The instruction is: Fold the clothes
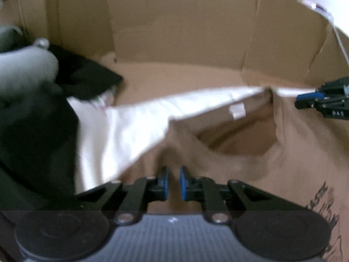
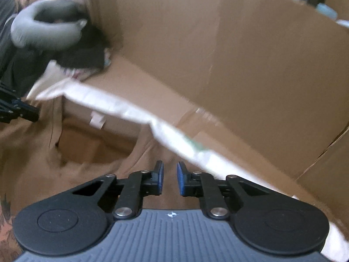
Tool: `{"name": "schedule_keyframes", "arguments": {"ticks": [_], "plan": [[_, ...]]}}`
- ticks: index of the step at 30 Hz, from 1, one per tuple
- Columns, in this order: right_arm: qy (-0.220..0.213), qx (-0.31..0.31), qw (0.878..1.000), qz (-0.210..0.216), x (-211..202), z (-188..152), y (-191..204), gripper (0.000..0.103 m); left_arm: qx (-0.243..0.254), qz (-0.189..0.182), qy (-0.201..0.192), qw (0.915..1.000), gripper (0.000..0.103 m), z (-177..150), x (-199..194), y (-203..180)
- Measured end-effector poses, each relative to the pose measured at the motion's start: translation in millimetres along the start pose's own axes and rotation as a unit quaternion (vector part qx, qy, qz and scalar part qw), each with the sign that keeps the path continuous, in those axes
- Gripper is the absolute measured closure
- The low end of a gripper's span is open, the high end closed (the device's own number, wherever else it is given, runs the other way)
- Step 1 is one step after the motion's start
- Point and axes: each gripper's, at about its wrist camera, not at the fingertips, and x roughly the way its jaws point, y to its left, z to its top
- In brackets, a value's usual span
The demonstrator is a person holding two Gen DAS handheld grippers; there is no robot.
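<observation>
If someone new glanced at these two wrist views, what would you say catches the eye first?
First the tan T-shirt, its neck opening gaping in mid-frame, with the left gripper and right gripper nearly closed at its edge. Next the white garment, stretched in a bright band behind it. A grey neck pillow sits on dark clothes at the left, all walled in by brown cardboard.

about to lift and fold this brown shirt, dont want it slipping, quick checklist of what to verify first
1. Left gripper pinching the brown shirt: cannot tell, the pads stand close together with cloth between, but the picture is blurred.
2. Right gripper pinching the shirt: cannot tell, same.
3. Neck opening between the grippers: ok.
4. White cloth clear of the shirt: not ok, it lies along the collar.
5. Black clothes out of the way: ok.
</observation>
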Motion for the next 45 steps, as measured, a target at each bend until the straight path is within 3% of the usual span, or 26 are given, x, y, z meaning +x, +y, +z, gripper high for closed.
{"name": "schedule_keyframes", "arguments": {"ticks": [3,12,18,20,29,38,42,45], "plan": [[0.011,0.007,1.000,-0.011,16,-6,8,0.088,-0.015,0.019,0.007,0.9997,0.091,-6,14,0],[-0.011,0.045,0.999,-0.015,27,21,10,0.087,-0.065,0.031,-0.041,0.9966,0.091,15,16,11],[-0.034,0.070,0.997,0.002,9,38,9,0.083,-0.058,0.032,-0.076,0.9949,0.086,32,-31,32],[-0.039,0.053,0.998,0.003,1,42,15,0.072,-0.047,0.043,-0.072,0.9954,0.086,29,-48,42],[-0.040,0.021,0.998,0.047,-24,49,50,0.070,-0.068,0.089,-0.052,0.9923,0.086,-20,-92,96],[-0.009,-0.015,0.996,0.083,-28,38,103,0.070,-0.113,0.051,-0.026,0.9919,0.071,-79,-99,112],[0.008,-0.038,0.995,0.094,-24,37,133,0.070,-0.161,0.040,-0.022,0.9858,0.054,-98,-87,114],[0.014,-0.054,0.993,0.105,-25,41,154,0.070,-0.192,0.019,-0.020,0.9811,0.054,-112,-82,116]]}}
